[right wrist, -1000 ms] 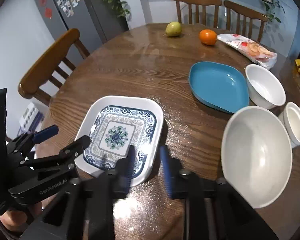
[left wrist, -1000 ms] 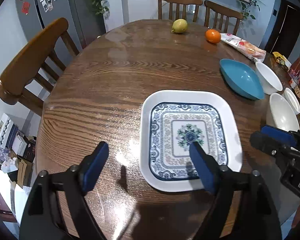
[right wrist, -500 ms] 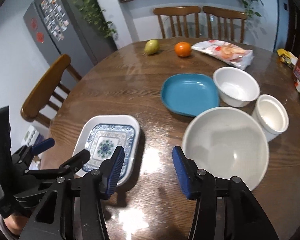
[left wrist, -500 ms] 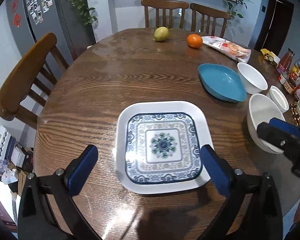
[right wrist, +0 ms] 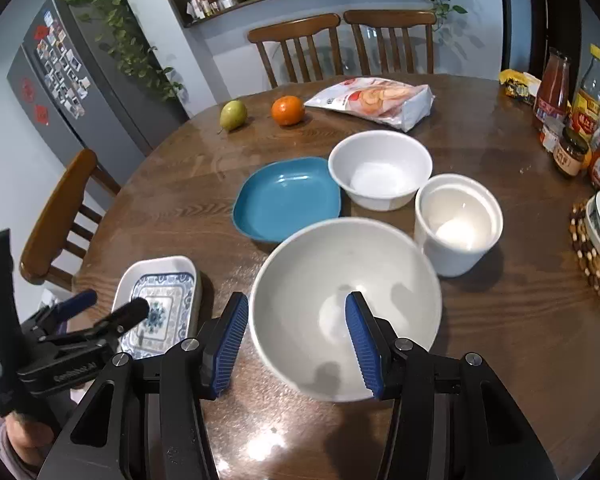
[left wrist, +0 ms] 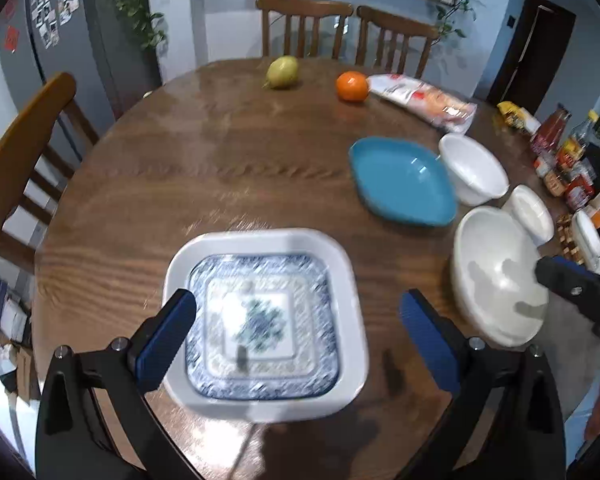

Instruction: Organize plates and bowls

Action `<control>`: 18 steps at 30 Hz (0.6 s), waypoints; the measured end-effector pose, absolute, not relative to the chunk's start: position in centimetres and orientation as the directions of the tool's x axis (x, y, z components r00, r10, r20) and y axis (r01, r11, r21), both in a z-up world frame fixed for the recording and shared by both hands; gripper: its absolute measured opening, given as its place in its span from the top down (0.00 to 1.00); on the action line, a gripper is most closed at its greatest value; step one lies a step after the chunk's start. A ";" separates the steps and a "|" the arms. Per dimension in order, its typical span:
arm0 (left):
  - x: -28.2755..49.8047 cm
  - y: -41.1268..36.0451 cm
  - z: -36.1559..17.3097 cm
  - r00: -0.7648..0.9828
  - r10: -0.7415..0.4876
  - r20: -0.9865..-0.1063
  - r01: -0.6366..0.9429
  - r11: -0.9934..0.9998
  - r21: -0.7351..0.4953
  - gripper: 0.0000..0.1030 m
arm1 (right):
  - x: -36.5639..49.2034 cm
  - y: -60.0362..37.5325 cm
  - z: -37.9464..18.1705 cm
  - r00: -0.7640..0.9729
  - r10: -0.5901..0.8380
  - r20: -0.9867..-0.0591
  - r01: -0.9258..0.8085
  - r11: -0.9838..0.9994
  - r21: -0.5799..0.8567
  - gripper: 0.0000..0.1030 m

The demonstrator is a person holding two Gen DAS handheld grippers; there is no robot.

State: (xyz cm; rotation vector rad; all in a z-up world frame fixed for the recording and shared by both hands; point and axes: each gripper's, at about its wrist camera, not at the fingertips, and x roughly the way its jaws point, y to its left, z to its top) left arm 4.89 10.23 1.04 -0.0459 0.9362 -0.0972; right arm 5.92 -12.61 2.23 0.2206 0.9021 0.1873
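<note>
Plates and bowls sit spread over the round wooden table (left wrist: pixel 228 168). My left gripper (left wrist: pixel 296 320) is spread wide and empty above the patterned square plate (left wrist: pixel 268 276), pads clear of its rim. My right gripper (right wrist: pixel 296 340) is part-open, holding nothing; its left pad is outside the near rim of the large white bowl (right wrist: pixel 380 256) and its right pad is over the hollow, though I cannot tell whether either touches. Beyond lie the blue plate (right wrist: pixel 288 196), a smaller white bowl (right wrist: pixel 380 168) and a white cup (right wrist: pixel 458 220). Farther off are a pear (right wrist: pixel 233 114), an orange (right wrist: pixel 287 110) and a snack bag (right wrist: pixel 376 100).
</note>
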 end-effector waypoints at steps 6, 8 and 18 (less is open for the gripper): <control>7.9 8.6 3.2 0.593 -0.170 -0.787 0.090 0.985 -0.145 0.01 | 9.4 -13.4 3.2 0.585 0.303 -0.752 -0.098 0.947 0.305 0.50; 9.3 8.2 3.7 0.600 -0.153 -0.786 0.075 0.988 -0.135 0.01 | 10.8 -13.6 3.0 0.569 0.309 -0.762 -0.092 0.945 0.314 0.50; 18.3 5.3 -0.6 0.466 -0.128 -0.875 0.053 0.992 -0.116 0.11 | 18.0 -13.4 -0.4 0.425 0.319 -0.847 -0.038 0.941 0.336 0.50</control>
